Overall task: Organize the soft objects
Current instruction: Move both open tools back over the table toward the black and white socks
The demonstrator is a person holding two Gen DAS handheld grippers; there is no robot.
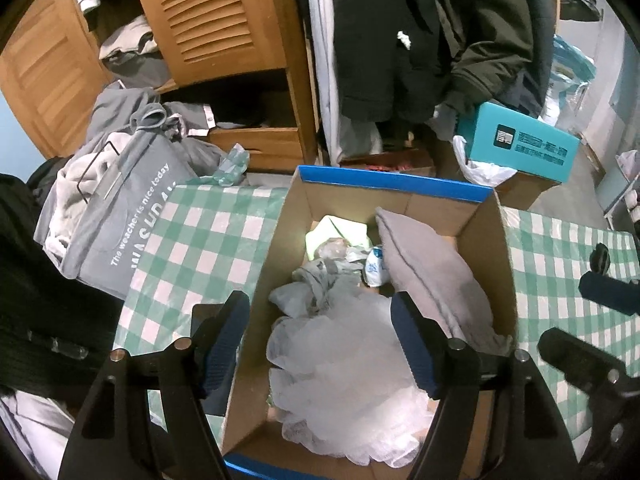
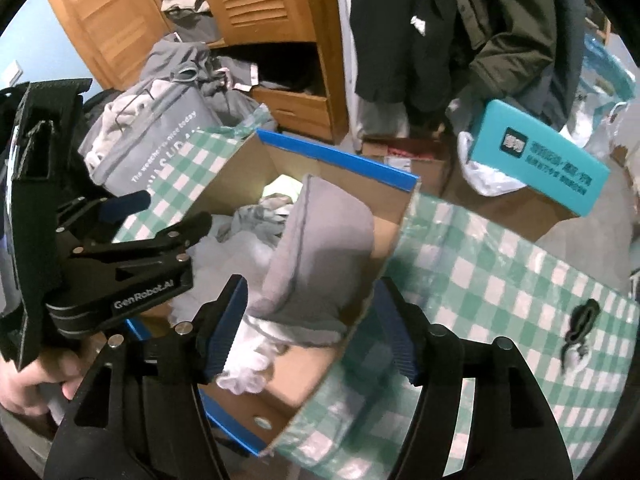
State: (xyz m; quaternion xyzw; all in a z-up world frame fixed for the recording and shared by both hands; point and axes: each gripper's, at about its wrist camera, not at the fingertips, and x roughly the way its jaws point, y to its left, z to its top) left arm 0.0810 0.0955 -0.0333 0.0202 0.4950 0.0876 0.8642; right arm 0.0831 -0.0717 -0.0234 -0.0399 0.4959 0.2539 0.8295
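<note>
Table covered with green-and-white checked cloth [image 1: 208, 240], 1 open cardboard box [image 1: 496, 256] with blue-edged flaps set directly on it, 1 small dark object [image 2: 580, 322] laid on the cloth well apart from the box.

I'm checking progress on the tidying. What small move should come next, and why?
Probably reach the right gripper toward the small dark item on the checked cloth. Both grippers are open and empty, the pillow sits in the box, and that item lies outside.

Grey cushion [image 1: 432, 276] hides the cardboard box [image 1: 492, 248] contents beneath it
</note>
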